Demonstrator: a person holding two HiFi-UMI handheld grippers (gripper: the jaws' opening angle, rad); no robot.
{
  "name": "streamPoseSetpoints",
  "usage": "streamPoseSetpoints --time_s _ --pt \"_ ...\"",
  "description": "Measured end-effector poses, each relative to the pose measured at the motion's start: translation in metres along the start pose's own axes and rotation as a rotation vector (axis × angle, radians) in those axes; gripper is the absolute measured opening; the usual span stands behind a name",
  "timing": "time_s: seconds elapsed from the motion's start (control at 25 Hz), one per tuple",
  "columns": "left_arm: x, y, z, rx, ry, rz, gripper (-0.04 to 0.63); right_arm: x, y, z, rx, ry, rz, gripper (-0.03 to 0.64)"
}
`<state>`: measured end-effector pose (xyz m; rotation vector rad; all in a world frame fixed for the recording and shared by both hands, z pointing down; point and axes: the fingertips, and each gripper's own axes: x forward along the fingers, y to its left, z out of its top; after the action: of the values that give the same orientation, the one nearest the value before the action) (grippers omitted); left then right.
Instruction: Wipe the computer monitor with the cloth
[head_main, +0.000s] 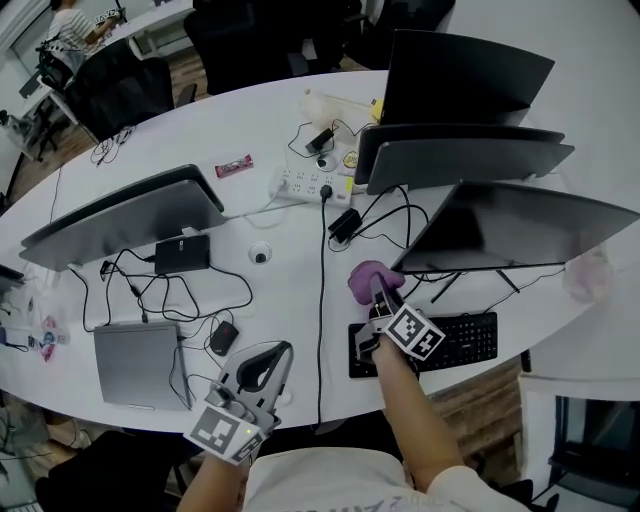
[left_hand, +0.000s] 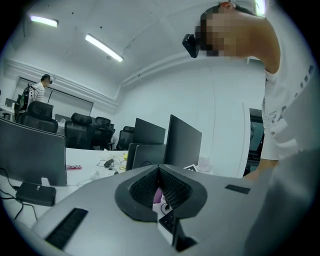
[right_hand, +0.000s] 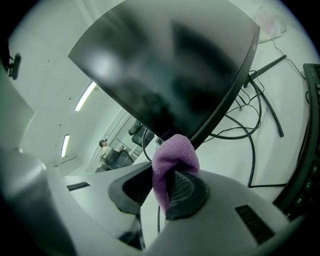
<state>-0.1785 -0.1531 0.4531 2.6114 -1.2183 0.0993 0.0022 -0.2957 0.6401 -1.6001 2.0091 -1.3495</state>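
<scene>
My right gripper (head_main: 372, 283) is shut on a purple cloth (head_main: 366, 279), which bulges out past its jaws (right_hand: 172, 159). It hovers just left of the lower corner of the dark monitor (head_main: 505, 228), whose tilted black screen (right_hand: 165, 65) fills the right gripper view; the cloth sits close under its bottom edge, and I cannot tell if they touch. My left gripper (head_main: 262, 364) is low at the table's near edge, far from the monitor, jaws closed together with nothing between them (left_hand: 159, 187).
A black keyboard (head_main: 440, 345) lies under my right arm. Cables (head_main: 322, 300) run across the white table (head_main: 270, 130) to a power strip (head_main: 310, 184). Other monitors (head_main: 455, 160), a laptop (head_main: 140, 362), a black box (head_main: 182, 253) and a mouse (head_main: 223, 338) stand around.
</scene>
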Motion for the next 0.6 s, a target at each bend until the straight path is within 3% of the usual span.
streamPoseSetpoints --time_s 0.32,0.6 --pt "-0.010 -0.006 0.003 -0.009 -0.013 0.003 0.009 -0.012 0.032 0.030 0.012 -0.131 0.079 0.064" --pt "-0.016 -0.010 0.013 0.003 -0.038 0.002 0.009 -0.021 0.063 0.053 -0.014 -0.185 0.131 0.064"
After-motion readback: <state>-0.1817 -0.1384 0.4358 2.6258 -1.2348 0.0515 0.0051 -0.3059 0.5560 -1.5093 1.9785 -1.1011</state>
